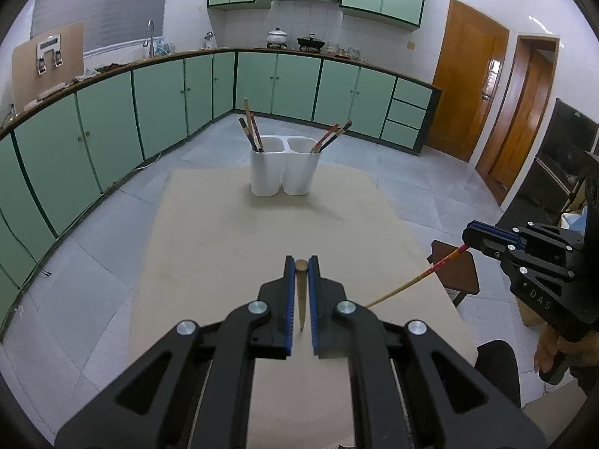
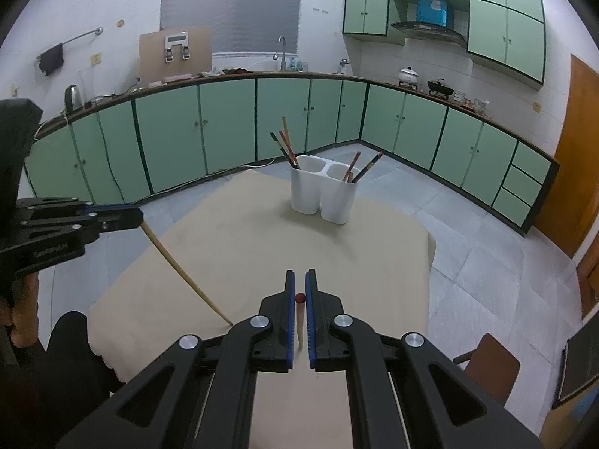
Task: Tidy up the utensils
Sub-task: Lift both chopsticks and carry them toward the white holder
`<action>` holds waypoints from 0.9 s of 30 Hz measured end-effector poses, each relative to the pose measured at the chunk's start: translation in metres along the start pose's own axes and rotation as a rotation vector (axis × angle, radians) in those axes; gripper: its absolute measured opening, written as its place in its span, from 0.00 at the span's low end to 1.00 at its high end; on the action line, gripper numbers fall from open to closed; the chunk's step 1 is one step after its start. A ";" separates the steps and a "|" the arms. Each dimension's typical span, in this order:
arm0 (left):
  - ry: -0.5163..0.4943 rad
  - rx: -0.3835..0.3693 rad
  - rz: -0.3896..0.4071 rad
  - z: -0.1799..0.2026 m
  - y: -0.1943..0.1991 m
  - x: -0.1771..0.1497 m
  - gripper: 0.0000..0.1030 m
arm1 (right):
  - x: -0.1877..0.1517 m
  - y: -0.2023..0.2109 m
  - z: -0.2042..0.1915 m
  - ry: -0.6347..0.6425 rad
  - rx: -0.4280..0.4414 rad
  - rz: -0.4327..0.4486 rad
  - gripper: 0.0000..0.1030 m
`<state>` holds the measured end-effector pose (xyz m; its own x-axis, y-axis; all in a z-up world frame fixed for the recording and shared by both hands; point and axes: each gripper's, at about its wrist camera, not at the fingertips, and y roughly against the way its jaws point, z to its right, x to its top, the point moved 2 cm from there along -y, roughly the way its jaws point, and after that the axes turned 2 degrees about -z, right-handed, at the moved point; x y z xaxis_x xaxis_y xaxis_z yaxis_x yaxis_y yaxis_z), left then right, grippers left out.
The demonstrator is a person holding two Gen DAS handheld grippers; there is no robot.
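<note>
White and two-celled, the utensil holder (image 1: 284, 166) stands at the far end of the beige surface (image 1: 224, 247), chopsticks in both cells. The left claw (image 1: 301, 262) grips a plain wooden chopstick (image 1: 301, 295) and the right claw (image 2: 299, 280) a red-tipped chopstick (image 2: 299, 318), both well short of the holder. Each hangs from one pinch, so it may swivel and miss a cell.

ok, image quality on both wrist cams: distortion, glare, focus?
Left wrist view: strong fisheye bends the counter line, black vignette at the corners, glare on the wooden door, soft shadow beside the white holder. Right wrist view: same bending, bright window, held chopstick seen end-on, slightly soft.
</note>
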<state>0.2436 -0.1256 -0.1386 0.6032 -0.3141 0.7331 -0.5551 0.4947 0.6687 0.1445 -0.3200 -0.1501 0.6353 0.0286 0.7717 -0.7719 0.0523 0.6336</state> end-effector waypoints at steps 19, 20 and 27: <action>-0.059 -0.031 -0.004 0.006 0.004 0.053 0.06 | 0.042 -0.003 0.022 -0.013 0.052 -0.064 0.05; -0.065 -0.032 -0.005 0.006 0.004 0.057 0.06 | 0.046 -0.002 0.023 -0.010 0.053 -0.065 0.05; -0.071 -0.044 0.016 0.003 0.013 0.098 0.06 | 0.084 0.002 0.035 -0.024 0.067 -0.055 0.05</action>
<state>0.2940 -0.1522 -0.0573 0.5511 -0.3618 0.7519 -0.5381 0.5347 0.6516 0.1951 -0.3524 -0.0818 0.6768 0.0031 0.7362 -0.7361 -0.0136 0.6768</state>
